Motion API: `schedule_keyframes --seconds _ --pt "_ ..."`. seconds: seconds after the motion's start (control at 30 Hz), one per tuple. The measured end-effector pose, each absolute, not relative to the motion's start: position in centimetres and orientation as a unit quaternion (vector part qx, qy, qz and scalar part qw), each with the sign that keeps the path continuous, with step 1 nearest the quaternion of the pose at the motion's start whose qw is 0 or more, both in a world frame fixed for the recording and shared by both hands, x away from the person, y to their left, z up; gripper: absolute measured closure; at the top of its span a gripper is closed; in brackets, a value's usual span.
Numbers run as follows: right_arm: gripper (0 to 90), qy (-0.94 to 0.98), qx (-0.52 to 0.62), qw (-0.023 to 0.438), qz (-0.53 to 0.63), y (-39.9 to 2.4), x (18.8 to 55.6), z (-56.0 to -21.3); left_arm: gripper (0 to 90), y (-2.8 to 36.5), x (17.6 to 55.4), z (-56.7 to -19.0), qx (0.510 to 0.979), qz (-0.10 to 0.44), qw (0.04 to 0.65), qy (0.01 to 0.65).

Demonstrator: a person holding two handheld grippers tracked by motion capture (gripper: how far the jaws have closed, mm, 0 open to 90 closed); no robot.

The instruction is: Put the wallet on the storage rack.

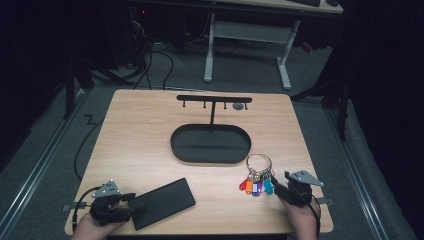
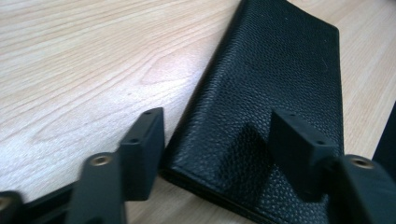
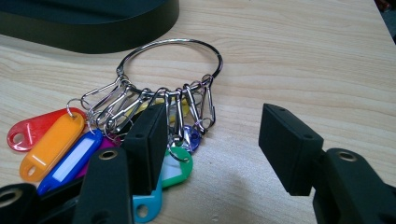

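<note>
Light wood table [image 1: 150, 130], black oval tray [image 1: 210, 144] at its centre with an upright T-shaped hook rack [image 1: 214, 99], grey carpet floor [image 1: 245, 67] beyond, white-legged desk [image 1: 250, 30] at back, black cables [image 1: 150, 60] trailing across floor at left.

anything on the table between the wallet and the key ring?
Nothing. In the high view, the stretch of table between the wallet and the key ring is bare wood.

Black pebbled wallet [image 2: 275, 107], black tray [image 1: 210, 144], red, orange, blue tags [image 3: 60, 144]
</note>
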State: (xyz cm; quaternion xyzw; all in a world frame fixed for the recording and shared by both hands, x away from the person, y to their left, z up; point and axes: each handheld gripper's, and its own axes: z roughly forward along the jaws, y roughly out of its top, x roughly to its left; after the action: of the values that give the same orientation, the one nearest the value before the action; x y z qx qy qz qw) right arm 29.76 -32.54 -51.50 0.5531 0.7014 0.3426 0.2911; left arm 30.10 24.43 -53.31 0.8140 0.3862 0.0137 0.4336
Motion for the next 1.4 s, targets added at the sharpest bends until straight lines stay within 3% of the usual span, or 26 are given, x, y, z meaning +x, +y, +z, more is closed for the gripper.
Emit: schedule_keyframes --seconds 0.73,1.4 --pt "42.5 0.696 0.557 0.290 0.349 -32.8 29.7 -51.3 74.6 25.4 30.0 -53.1 0.798 -0.003 0.451 0.400" --pt "42.5 0.691 0.559 0.292 0.353 -33.0 29.5 -51.2 78.8 25.4 29.7 -52.1 0.788 0.021 0.471 0.396"
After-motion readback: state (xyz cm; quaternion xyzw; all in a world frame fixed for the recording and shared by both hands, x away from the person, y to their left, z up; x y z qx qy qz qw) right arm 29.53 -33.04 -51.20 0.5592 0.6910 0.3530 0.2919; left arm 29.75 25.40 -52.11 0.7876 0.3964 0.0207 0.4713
